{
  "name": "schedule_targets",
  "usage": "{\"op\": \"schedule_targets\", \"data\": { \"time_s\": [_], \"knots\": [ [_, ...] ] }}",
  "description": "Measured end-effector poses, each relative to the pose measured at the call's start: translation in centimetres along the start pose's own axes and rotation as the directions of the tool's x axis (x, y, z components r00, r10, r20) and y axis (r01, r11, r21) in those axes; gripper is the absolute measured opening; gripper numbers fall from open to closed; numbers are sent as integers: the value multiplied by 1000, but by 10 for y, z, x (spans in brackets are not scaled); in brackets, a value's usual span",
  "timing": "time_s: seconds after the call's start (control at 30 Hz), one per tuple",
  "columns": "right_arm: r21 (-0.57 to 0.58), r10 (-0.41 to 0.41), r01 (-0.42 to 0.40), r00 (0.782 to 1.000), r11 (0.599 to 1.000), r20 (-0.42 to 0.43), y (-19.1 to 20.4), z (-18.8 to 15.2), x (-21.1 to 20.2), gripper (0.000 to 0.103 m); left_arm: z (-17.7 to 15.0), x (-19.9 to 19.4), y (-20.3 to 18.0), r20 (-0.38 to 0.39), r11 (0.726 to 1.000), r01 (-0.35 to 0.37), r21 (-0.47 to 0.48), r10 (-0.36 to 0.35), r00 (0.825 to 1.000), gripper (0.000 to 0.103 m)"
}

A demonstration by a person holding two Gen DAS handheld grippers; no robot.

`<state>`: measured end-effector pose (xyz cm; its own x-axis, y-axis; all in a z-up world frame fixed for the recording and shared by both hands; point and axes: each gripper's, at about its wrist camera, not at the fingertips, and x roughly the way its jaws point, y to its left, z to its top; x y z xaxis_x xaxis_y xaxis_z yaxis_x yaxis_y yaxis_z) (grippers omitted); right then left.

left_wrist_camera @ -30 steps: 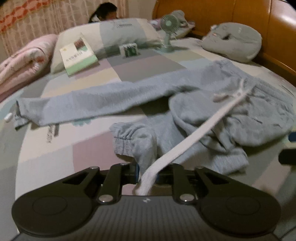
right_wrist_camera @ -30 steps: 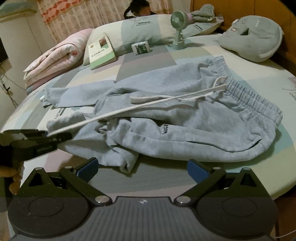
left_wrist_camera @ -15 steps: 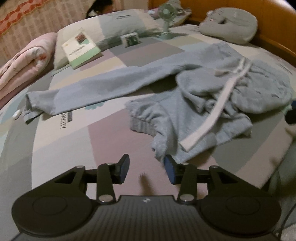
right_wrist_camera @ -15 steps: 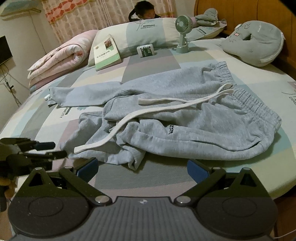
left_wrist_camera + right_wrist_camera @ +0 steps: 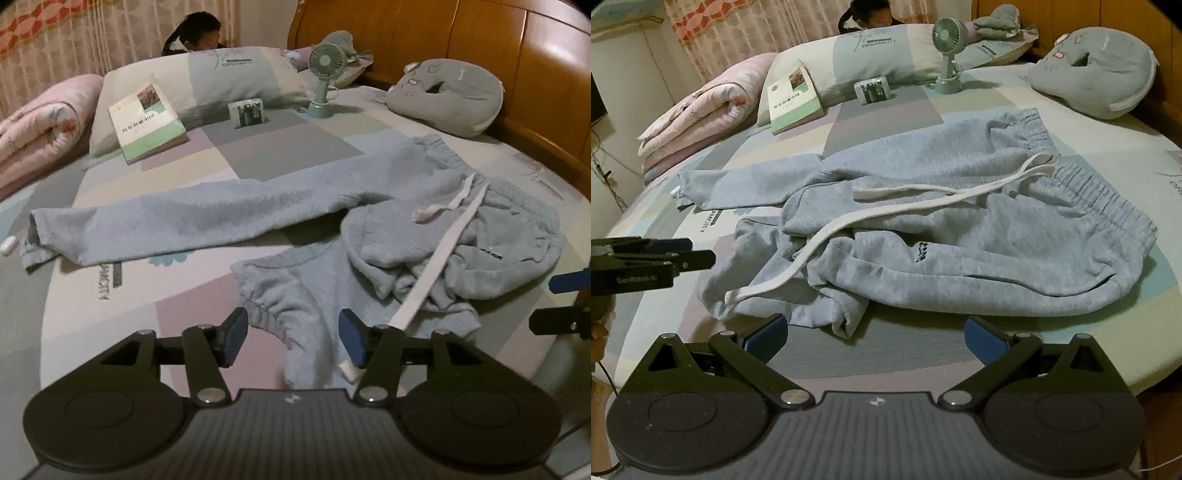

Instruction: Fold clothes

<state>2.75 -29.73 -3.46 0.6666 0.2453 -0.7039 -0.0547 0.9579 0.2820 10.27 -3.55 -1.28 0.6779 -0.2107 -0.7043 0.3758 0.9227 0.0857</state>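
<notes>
Jaws on my left gripper [image 5: 291, 341] are opening, the crumpled cuff of the grey fleece sweatpants [image 5: 960, 229] loose between the blue pads, pinched by neither. My right gripper [image 5: 875, 341] gapes wide and empty at the bed's near edge [image 5: 908, 350]. Both tilt down at the mattress. The sweatpants lie ahead, long axis running along that edge, waistband toward the wooden headboard [image 5: 480, 55], white drawstring [image 5: 886, 218] trailing toward my left, which I judge nearer the bunched leg.
</notes>
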Motion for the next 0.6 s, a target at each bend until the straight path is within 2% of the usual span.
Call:
{"op": "schedule_targets", "data": {
  "time_s": [0.13,0.23,0.33,0.43,0.6],
  "knots": [
    [-3,2,-2,1000,1000,-14,0,1,7,103,1,18,11,-27,999,-38,-30,37,999,57],
    [0,-3,3,1000,1000,-20,-2,1,9,103,-1,35,24,-72,993,-62,-96,55,996,55],
    [9,-9,9,1000,1000,-24,-6,3,12,103,-5,50,32,-110,987,-23,-160,5,994,55],
    [20,-16,17,999,1000,-34,-9,4,16,103,-7,61,31,-111,979,10,-202,-33,993,55],
    [15,-19,19,999,1000,-48,-8,3,22,103,-3,79,21,-120,972,48,-229,-78,990,58]
  ]
}}
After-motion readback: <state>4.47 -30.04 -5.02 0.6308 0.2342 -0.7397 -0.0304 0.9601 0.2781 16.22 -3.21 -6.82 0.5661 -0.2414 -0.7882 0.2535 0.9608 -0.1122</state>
